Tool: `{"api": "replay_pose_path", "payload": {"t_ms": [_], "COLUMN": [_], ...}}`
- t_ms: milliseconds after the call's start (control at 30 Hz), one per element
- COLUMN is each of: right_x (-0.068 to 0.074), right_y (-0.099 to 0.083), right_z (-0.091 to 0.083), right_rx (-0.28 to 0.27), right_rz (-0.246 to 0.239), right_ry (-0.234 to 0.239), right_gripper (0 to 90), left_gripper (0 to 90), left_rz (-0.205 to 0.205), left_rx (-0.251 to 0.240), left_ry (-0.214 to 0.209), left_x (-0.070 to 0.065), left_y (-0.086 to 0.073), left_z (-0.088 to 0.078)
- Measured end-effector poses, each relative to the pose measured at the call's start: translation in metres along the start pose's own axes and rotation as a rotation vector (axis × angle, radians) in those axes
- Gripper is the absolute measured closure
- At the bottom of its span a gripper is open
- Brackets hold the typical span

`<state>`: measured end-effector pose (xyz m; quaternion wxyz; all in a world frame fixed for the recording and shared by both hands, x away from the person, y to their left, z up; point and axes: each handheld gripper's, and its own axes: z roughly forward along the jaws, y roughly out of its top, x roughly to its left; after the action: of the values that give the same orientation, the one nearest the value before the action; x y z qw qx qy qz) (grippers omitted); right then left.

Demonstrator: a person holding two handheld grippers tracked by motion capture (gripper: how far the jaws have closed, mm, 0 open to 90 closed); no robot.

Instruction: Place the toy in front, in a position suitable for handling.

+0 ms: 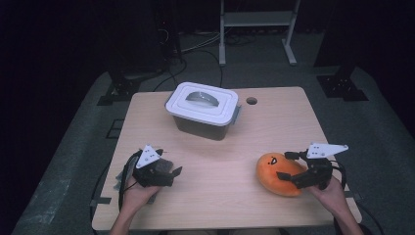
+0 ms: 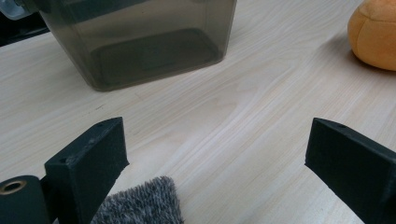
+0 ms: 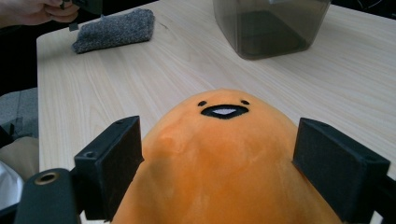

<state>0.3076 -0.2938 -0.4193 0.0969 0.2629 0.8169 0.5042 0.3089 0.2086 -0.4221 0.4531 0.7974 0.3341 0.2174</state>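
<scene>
An orange plush toy point(image 1: 269, 172) with a small black face lies on the wooden table point(image 1: 220, 161) at the front right. My right gripper point(image 1: 285, 165) straddles it, jaws wide and one on each side of the plush point(image 3: 224, 158), with no visible squeeze. At the front left, my left gripper point(image 1: 170, 165) stands open just above a grey fuzzy cloth point(image 1: 168, 160). In the left gripper view the cloth point(image 2: 140, 205) lies by the left jaw, and bare table shows between the jaws of the gripper point(image 2: 215, 140).
A smoky clear box point(image 1: 203, 126) with a white lid point(image 1: 201, 103) stands at the back centre of the table. A round hole point(image 1: 251, 101) pierces the tabletop beside it. Dark floor, cables and a metal frame lie beyond.
</scene>
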Motion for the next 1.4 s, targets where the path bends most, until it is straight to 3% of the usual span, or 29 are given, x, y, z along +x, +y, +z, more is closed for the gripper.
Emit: {"api": "replay_pose_path", "payload": {"t_ms": [567,700,833,1067,1400], "right_x": [0.002,0.006,0.011,0.011,0.004], "right_y": [-0.003,-0.004,-0.003,-0.003,0.008], "right_z": [0.007,0.013,0.020,0.017,0.012], "right_rx": [0.054,0.098,0.148,0.167,0.148], "right_rz": [-0.024,-0.048,-0.051,-0.049,-0.022], "right_ry": [-0.020,-0.010,-0.019,-0.007,0.003], "right_gripper": [17.5,24.9,39.9,63.2,72.5], "left_gripper": [4.7,4.7,4.7,5.7,9.9], "left_rz": [0.004,0.013,0.005,0.006,0.008], "left_rx": [0.006,0.012,0.009,0.008,-0.003], "left_ry": [-0.006,-0.005,-0.002,-0.007,-0.008], "left_x": [-0.001,-0.001,0.000,0.000,0.004], "left_y": [-0.001,-0.002,-0.002,-0.002,-0.002], "left_z": [0.002,0.000,-0.002,-0.003,-0.010]}}
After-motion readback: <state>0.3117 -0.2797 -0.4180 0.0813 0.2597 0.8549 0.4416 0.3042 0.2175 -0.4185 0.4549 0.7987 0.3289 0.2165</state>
